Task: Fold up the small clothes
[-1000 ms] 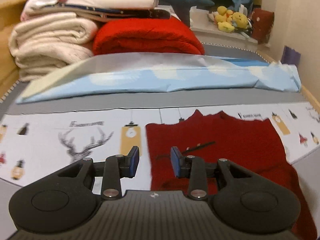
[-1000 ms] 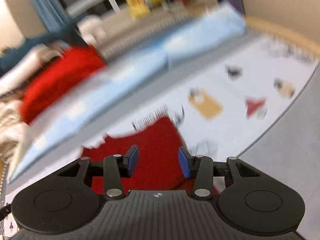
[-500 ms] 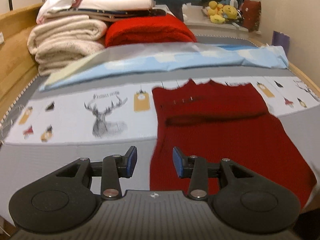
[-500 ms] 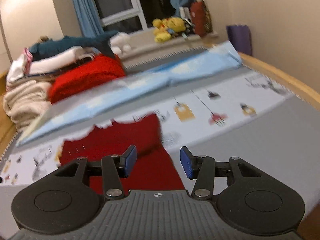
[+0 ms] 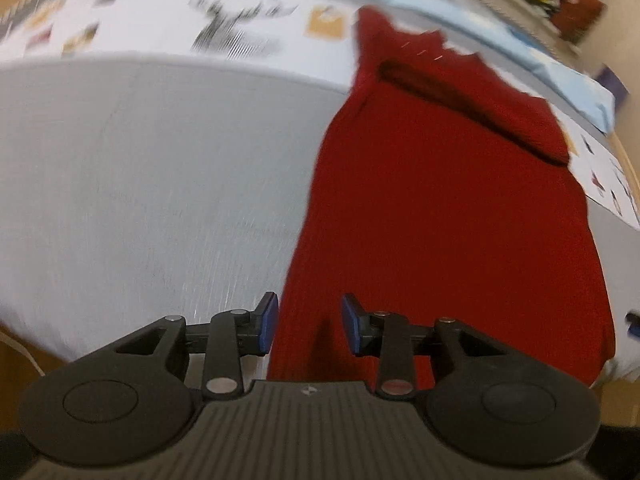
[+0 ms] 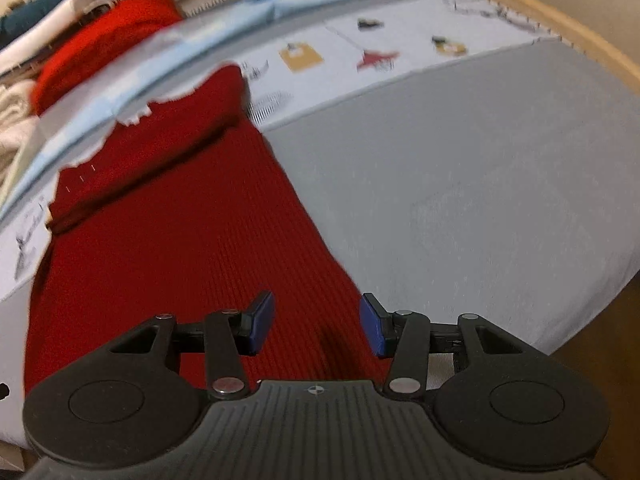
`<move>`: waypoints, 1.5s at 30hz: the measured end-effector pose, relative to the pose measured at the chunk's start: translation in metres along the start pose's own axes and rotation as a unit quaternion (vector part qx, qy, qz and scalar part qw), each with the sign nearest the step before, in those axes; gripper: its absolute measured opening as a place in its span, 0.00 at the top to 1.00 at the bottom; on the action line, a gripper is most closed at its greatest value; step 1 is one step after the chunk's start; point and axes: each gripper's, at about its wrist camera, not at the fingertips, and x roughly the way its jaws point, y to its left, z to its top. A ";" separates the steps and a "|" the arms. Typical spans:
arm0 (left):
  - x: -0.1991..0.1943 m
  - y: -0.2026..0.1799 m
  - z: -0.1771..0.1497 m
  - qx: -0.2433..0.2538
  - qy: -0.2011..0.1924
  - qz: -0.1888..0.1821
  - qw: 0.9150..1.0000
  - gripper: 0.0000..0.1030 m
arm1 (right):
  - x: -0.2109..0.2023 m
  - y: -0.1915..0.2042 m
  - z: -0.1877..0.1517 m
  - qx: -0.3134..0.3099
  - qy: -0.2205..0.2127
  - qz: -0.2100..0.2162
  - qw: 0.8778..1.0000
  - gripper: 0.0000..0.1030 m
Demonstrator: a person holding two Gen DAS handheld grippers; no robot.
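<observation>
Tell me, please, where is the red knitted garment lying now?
The red knitted garment lies flat on the grey bed cover, its far end reaching the white printed strip. Its near left corner is under the left tongs, its near right corner under the right tongs.

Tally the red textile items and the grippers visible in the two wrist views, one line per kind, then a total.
Red knit garment laid flat on the bed: 1
Folded bright red blanket in the pile behind: 1
Grippers, both open: 2, the left gripper and the right gripper
Total: 4
</observation>
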 end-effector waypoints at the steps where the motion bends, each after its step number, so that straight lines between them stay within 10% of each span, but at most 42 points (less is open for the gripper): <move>1: 0.004 0.002 -0.002 0.002 0.006 0.004 1.000 0.63 | 0.005 0.001 -0.002 -0.005 0.008 -0.006 1.000 0.52; 12: 0.028 0.005 -0.015 0.039 0.040 0.012 0.998 0.61 | 0.041 -0.007 -0.022 -0.017 0.065 -0.051 0.996 0.52; 16: 0.026 0.003 -0.016 0.056 0.032 0.000 0.998 0.90 | 0.049 -0.003 -0.027 -0.031 0.063 -0.050 0.996 0.66; 19: 0.003 0.004 -0.014 0.051 0.008 -0.019 0.999 0.91 | 0.043 0.000 -0.028 -0.037 0.058 -0.021 0.997 0.83; 23: -0.008 0.003 -0.015 0.051 0.005 -0.034 0.998 0.89 | 0.018 -0.009 -0.022 0.009 0.014 0.011 1.000 0.83; 30: 0.021 0.011 -0.024 0.046 0.039 -0.003 0.998 0.82 | 0.040 -0.013 -0.034 -0.003 0.060 -0.043 0.997 0.70; 33: 0.013 0.010 -0.023 0.049 0.033 -0.002 0.998 0.90 | 0.039 -0.005 -0.037 -0.025 0.057 -0.042 0.997 0.81; 35: 0.001 0.003 -0.018 0.056 0.021 -0.014 0.998 0.91 | 0.035 -0.002 -0.037 -0.028 0.049 -0.033 0.998 0.93; 45: -0.128 -0.006 0.009 0.102 -0.065 -0.121 0.985 0.94 | -0.069 0.003 0.002 0.020 -0.069 0.131 0.989 0.95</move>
